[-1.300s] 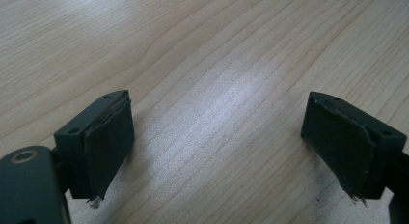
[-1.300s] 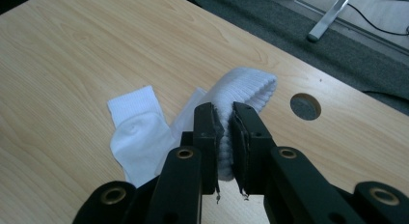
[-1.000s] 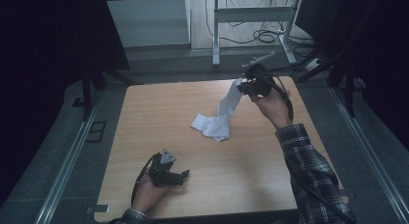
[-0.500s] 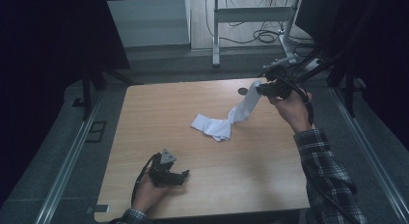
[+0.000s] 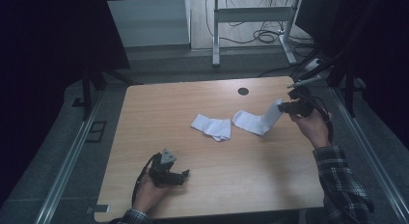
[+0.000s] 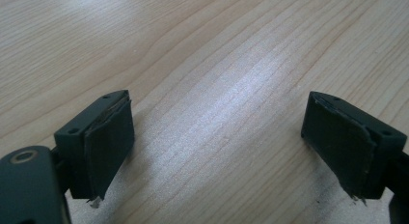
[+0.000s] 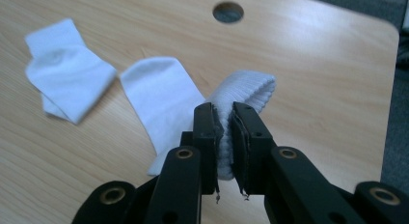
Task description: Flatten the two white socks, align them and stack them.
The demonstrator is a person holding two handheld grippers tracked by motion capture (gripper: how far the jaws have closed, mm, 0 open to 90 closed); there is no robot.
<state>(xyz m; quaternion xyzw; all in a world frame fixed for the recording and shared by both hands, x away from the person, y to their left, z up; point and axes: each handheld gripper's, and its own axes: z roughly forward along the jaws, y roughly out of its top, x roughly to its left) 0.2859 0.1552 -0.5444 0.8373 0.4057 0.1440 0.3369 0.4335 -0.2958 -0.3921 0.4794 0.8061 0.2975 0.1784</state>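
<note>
Pale rounded-corner wooden table top (image 5: 159,108) at centre, with a round cable hole (image 5: 243,91) near its far edge. Beyond it, grey floor (image 5: 169,69), a pale wall panel (image 5: 147,21), and white metal desk legs (image 5: 251,14) with black cables (image 5: 263,36) tangled beneath. Left and right of it, grey metal rails (image 5: 67,161) and dark curtains (image 5: 43,35). Dim lighting, soft sheen on the wood.
</note>
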